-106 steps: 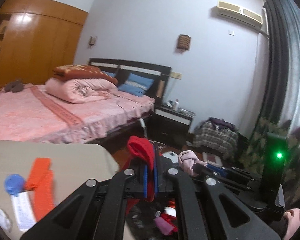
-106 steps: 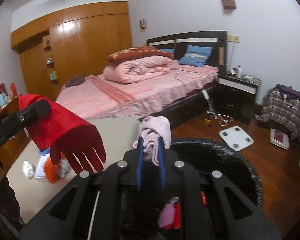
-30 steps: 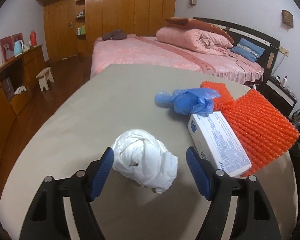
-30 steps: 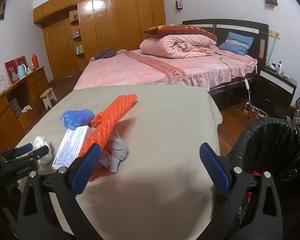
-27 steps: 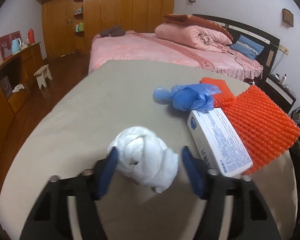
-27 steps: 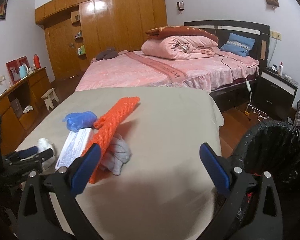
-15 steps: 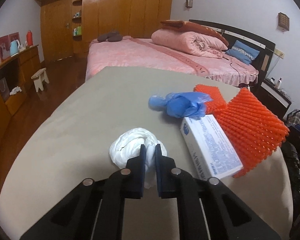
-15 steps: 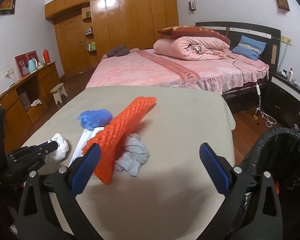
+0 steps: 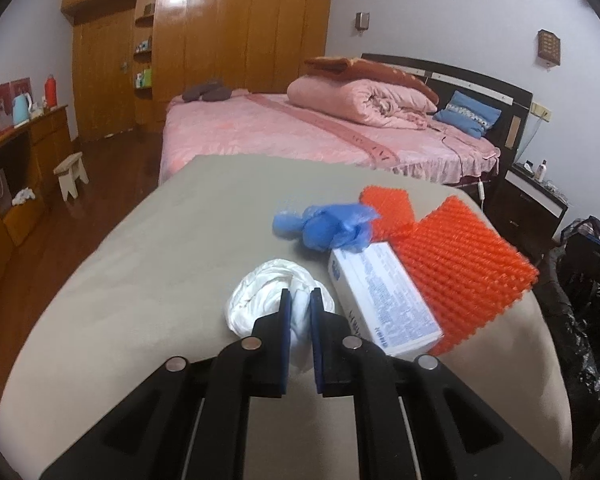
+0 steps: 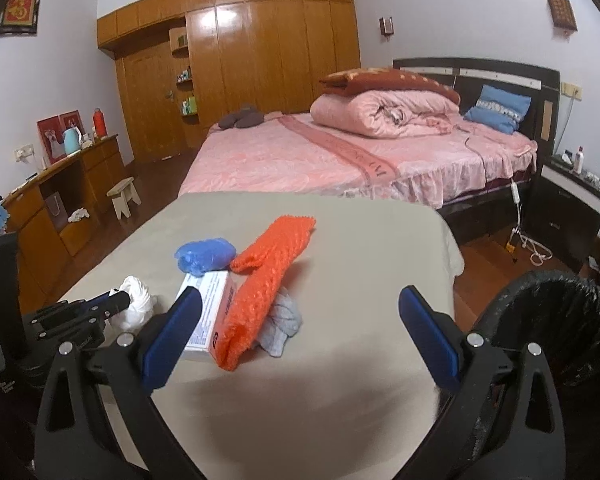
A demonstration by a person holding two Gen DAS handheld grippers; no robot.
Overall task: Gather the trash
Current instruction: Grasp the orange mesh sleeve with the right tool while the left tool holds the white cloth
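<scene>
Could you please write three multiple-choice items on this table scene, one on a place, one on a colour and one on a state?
1. Where does the white box lie?
A. Between the white wad and the orange mat
B. On the bed
C. In the bin

2. What colour is the crumpled bag beyond the box?
A. Green
B. Blue
C. Yellow

3. How does the left gripper stand?
A. Wide open
B. Shut on the box
C. Shut on the white wad

Answers:
1. A, the box has the wad on one side and the mat on the other.
2. B, the bag is plainly blue.
3. C, both pads press into the wad.
</scene>
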